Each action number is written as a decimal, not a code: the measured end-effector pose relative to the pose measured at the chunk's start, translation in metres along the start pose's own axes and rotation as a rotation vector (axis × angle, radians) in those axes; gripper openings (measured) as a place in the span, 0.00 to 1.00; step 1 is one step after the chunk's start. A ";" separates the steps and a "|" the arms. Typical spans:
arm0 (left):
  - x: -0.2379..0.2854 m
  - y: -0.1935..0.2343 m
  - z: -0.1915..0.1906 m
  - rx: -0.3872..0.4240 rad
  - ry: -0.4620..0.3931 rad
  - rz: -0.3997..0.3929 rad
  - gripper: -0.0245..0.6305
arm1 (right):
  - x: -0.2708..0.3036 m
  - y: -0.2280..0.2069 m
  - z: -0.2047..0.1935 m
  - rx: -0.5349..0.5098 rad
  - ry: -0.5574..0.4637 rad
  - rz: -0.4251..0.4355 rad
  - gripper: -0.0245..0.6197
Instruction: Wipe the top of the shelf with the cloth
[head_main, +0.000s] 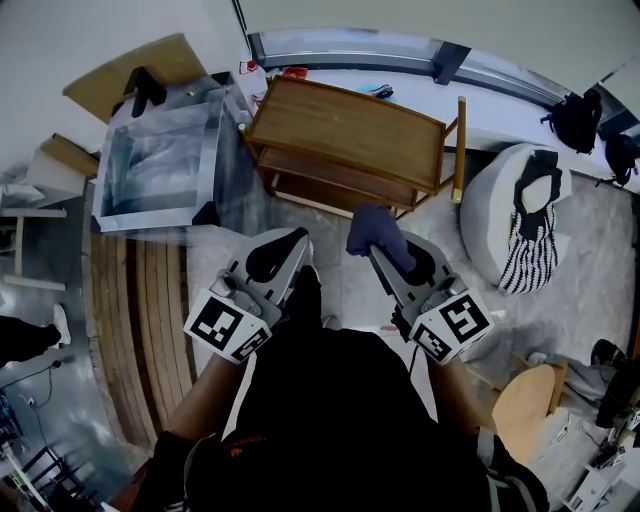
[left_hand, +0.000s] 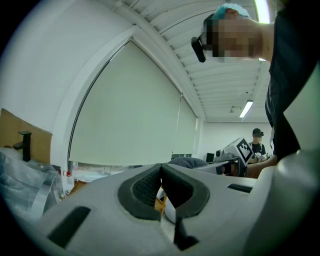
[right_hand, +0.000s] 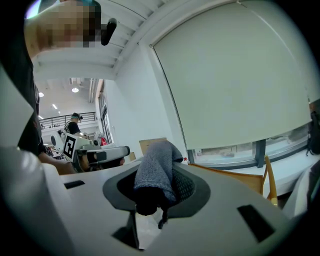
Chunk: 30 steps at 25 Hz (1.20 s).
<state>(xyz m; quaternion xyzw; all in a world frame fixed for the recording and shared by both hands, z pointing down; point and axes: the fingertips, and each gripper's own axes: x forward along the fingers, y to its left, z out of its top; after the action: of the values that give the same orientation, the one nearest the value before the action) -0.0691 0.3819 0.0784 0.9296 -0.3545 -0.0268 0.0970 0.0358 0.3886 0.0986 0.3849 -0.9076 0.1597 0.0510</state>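
A wooden shelf (head_main: 345, 125) with a bare brown top stands ahead on the floor, its lower tiers showing in front. My right gripper (head_main: 385, 252) is shut on a blue-grey cloth (head_main: 375, 233), held up in the air just short of the shelf's front edge. In the right gripper view the cloth (right_hand: 156, 172) sticks up bunched between the dark pads, and the shelf's top (right_hand: 230, 172) shows behind. My left gripper (head_main: 283, 252) hangs beside it, shut with nothing in it. In the left gripper view its pads (left_hand: 145, 187) meet at the tips.
A clear plastic bin (head_main: 165, 160) sits left of the shelf. A white beanbag with a striped cloth (head_main: 525, 225) lies at the right. A window ledge (head_main: 400, 75) runs behind the shelf. A round wooden stool (head_main: 525, 405) is at the lower right.
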 end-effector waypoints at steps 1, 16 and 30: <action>0.004 0.009 0.001 -0.003 0.001 0.002 0.07 | 0.007 -0.004 0.002 0.003 0.001 0.000 0.21; 0.052 0.167 0.011 -0.063 0.042 0.038 0.07 | 0.161 -0.060 0.031 0.021 0.076 0.023 0.21; 0.099 0.278 0.019 -0.082 0.080 0.002 0.07 | 0.277 -0.102 0.054 0.016 0.125 -0.016 0.21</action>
<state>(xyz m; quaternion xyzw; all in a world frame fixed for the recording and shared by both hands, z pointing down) -0.1793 0.1104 0.1175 0.9249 -0.3497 -0.0041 0.1489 -0.0827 0.1151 0.1330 0.3820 -0.8982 0.1901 0.1058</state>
